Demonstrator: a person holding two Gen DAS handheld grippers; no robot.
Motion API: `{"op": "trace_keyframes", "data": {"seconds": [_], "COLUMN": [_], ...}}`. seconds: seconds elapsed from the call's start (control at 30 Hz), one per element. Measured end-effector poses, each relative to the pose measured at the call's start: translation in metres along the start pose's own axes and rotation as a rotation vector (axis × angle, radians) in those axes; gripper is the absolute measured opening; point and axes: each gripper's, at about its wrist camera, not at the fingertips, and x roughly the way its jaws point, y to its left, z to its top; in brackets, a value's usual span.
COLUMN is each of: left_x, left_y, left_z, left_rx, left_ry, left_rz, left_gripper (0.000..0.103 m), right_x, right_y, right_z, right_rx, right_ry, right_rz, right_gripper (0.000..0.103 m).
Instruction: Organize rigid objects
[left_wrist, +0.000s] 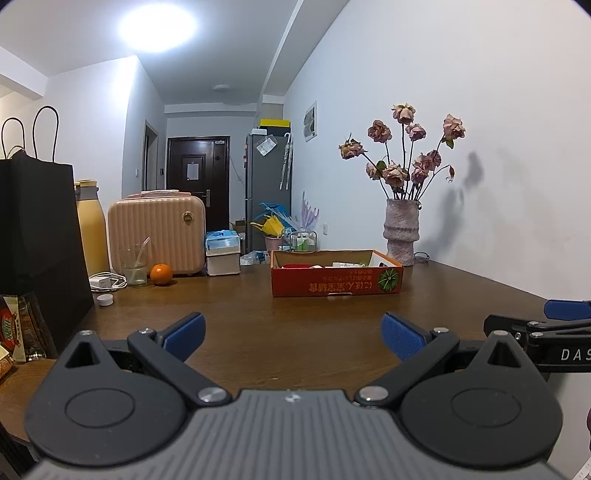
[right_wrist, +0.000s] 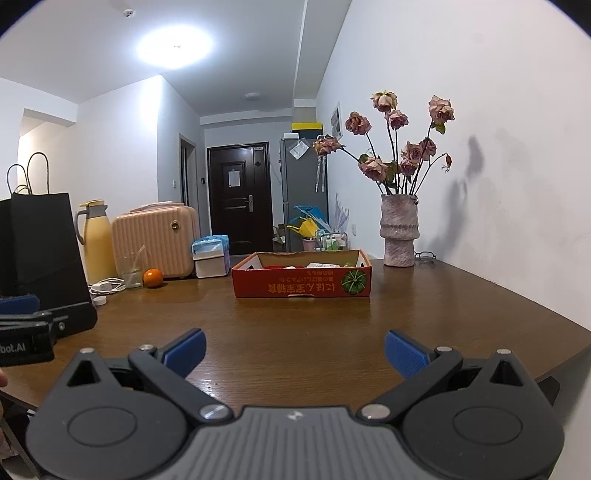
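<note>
Now both tools hover low over the near edge of the brown desk (left_wrist: 295, 321): the left tool (left_wrist: 293, 334) and the right tool (right_wrist: 295, 350) are spread wide and hold nothing. Far ahead, an orange cardboard box (right_wrist: 301, 286) with small items stands left of the vase (right_wrist: 399, 230).

Both wrist views low over the table (left_wrist: 295, 317), facing the far box (right_wrist: 301, 282), seemingly side by side

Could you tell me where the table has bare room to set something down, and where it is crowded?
The wooden table is bare between the open left gripper, the open right gripper and the orange cardboard box, and right of the box below the vase. Crowded: the far left, around the black bag, glass and orange.
</note>
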Motion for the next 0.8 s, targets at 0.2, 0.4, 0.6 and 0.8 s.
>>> {"op": "trace_keyframes", "data": {"seconds": [0.2,0.4,0.6,0.8], "left_x": [-0.0012,-0.0011,-0.0012,0.0003], "left_y": [-0.0012,-0.0005,-0.0008,-0.0032], "left_z": [-0.0014,-0.0017,-0.0021,-0.0043], "left_rx": [0.009,0.007,0.007,0.03], "left_ry": [-0.003,0.0,0.0,-0.019], "left_rz": [-0.011,-0.011,-0.013,0.0], "left_gripper": [0.103,0.103,0.103,0.103], "right_x": [0.0004,0.0008,-0.0001,-0.0025], "right_y": [-0.0006,0.0,0.0012,-0.0002], "right_z": [-0.0005,-0.0014,-0.0014,-0.0007], "right_rx": [0.003,0.008,0.006,0.007], "right_ry": [-0.005,-0.004,-0.006,-0.007], "right_rz": [0.0,0.003,0.002,0.003], "right_gripper": [0.103,0.103,0.103,0.103]}}
